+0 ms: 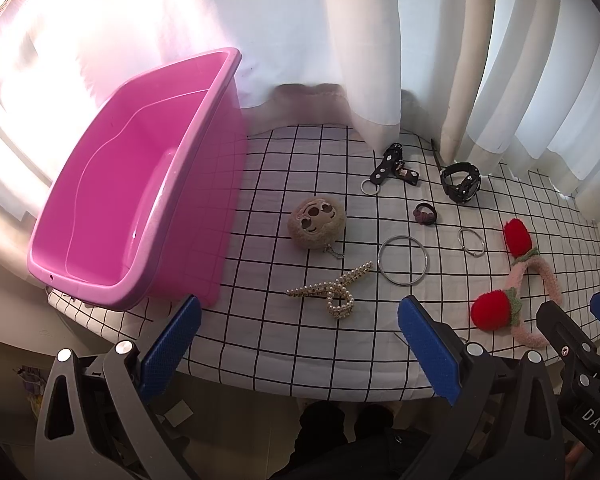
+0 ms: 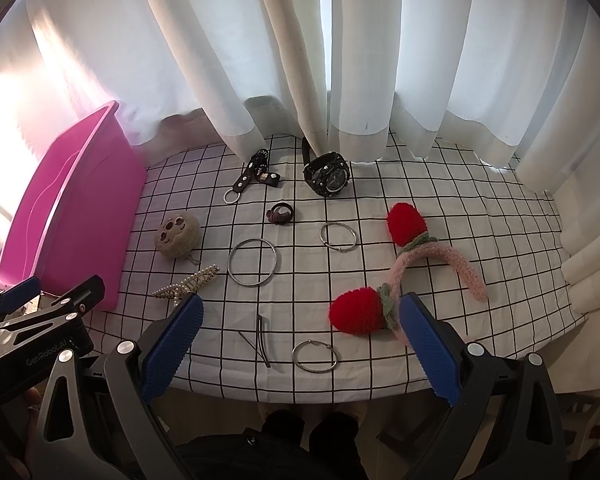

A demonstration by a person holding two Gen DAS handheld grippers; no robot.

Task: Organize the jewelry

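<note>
The left tool [image 1: 300,344] hangs over the near edge of the desk [image 1: 284,344] with its blue-padded fingers spread wide and nothing between them. The right tool [image 2: 300,344] sits just to its right at the same near edge, fingers likewise wide apart and empty.

Just beyond the left tool lies a pearl hair clip [image 1: 332,290], and left of it stands an empty pink bin [image 1: 140,184] on the left end of the desk. Farther in, near the bin, rests a round plush keychain [image 1: 317,222] with a face. Right of the clip lies a large silver bangle [image 1: 403,260], with a smaller silver ring [image 1: 471,242] to its right and a small dark hair tie [image 1: 425,214] beyond them.

Right in front of the right tool lie a thin dark hairpin [image 2: 260,340] and a silver hoop [image 2: 314,356]. A pink fuzzy headband [image 2: 436,258] with two red pom-poms lies at the right, one pom-pom just beside the right tool's right finger.

At the far edge, near the white curtains [image 2: 284,60], lie a black strap keyring [image 2: 254,178] and, to its right, a black wristwatch [image 2: 327,176]. A white cloth with a black grid covers the desk.
</note>
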